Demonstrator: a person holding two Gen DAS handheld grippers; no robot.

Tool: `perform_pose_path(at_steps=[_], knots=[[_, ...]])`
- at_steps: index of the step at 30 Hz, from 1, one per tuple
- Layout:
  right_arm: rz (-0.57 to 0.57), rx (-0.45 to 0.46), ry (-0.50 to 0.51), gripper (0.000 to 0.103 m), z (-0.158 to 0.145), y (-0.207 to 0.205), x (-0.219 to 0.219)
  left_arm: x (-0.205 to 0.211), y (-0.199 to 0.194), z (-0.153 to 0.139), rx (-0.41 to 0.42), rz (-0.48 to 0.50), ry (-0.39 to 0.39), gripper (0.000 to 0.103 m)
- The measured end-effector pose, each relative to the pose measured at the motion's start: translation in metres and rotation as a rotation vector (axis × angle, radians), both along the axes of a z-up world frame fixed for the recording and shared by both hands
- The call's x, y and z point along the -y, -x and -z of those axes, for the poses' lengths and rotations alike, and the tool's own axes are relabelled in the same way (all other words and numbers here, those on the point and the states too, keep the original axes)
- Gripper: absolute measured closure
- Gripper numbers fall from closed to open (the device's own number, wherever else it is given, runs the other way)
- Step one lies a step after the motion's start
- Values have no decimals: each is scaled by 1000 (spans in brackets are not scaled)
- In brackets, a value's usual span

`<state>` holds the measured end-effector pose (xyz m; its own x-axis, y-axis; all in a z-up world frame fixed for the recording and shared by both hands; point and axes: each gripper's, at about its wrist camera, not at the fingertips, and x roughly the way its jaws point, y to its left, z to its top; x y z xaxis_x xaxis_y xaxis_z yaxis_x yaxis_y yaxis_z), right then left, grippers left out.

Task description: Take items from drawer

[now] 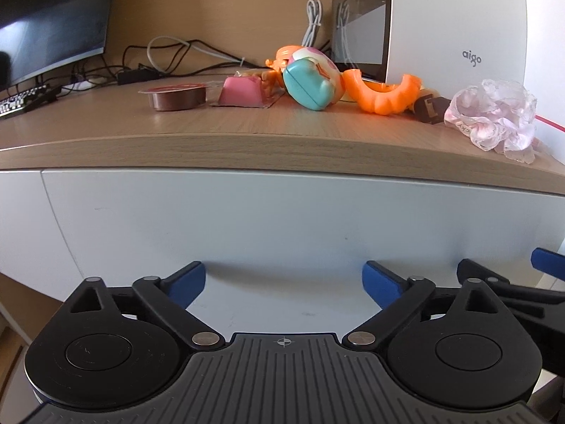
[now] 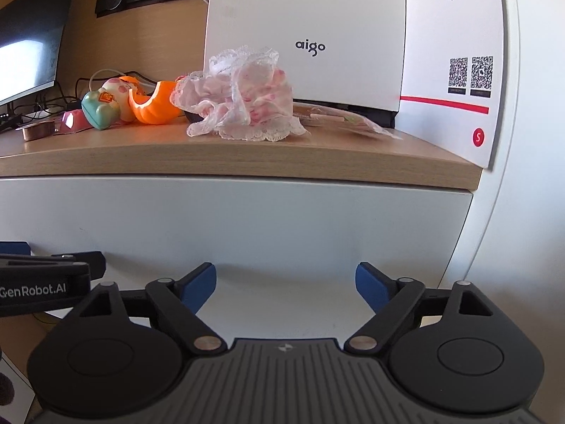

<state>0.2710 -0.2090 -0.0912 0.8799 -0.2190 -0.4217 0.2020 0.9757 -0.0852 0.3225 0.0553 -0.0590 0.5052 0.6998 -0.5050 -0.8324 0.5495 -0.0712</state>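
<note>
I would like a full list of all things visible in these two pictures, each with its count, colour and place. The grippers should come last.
desk top: 1, light wood, above the drawer front
drawer front: 1, white, closed, under the desk top
monitor: 1, dark, far left
keyboard: 1, black and white, left edge
cables: several, black and white, at the back
tape roll: 1, brown, left of the toys
pink block: 1, pink, beside the tape roll
toy: 1, teal, white and orange, centre
orange ring piece: 1, orange, right of the toy
lace cloth: 1, pale pink, crumpled before the white box
white box: 1, white, marked aigo
carton: 1, white and red, far right
left gripper: 1, black, blue pads, open, empty
right gripper: 1, same, open, empty
</note>
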Motion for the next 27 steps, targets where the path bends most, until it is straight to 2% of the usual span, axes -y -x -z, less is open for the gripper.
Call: perform_pose_path(at_steps=[7, 15, 27], knots=[[-11, -8, -13, 15, 0, -2, 3, 1, 0, 3, -6, 2, -14, 2], [-11, -25, -6, 15, -3, -4, 4, -4, 1, 5, -69, 3, -23, 1], [-9, -28, -20, 14, -5, 0, 3, -8, 1, 7, -62, 2, -16, 0]])
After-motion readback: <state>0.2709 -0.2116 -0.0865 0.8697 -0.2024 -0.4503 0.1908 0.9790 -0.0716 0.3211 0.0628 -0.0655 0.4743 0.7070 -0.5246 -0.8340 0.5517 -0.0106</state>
